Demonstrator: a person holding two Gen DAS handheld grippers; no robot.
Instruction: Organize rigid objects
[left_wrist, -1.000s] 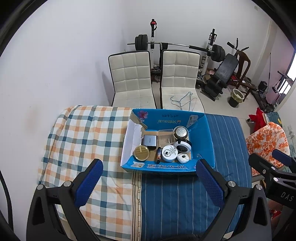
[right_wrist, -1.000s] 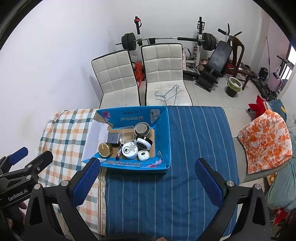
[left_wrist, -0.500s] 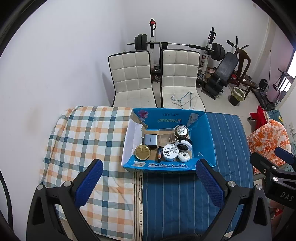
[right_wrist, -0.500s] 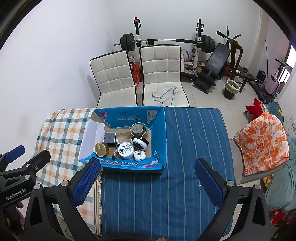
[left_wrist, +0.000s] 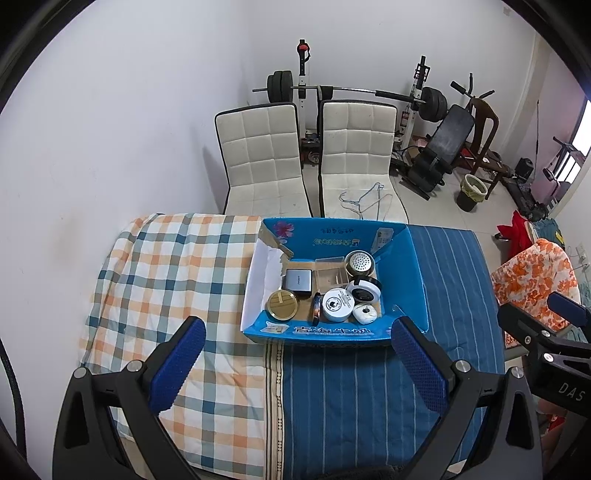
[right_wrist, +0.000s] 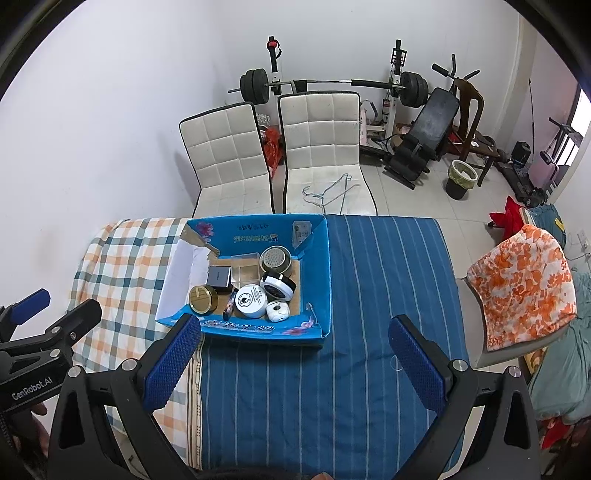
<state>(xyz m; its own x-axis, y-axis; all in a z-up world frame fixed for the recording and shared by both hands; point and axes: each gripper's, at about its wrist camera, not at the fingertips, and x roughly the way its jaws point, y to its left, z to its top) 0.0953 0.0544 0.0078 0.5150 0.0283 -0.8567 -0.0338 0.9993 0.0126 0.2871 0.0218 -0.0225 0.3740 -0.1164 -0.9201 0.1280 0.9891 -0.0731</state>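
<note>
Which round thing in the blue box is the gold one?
The gold tin at the near left of the box. The other round things beside it are white or silvery; it alone is gold.

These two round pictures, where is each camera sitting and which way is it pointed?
Left wrist: rides the left claw, high over the bed, facing down and forward at the open blue cardboard box; own blue-padded fingers show, the right claw at the edge.
Right wrist: rides the right claw, further right, facing likewise; the left claw shows at the edge.
Shared: box, two white quilted chairs, barbell rack.
</note>
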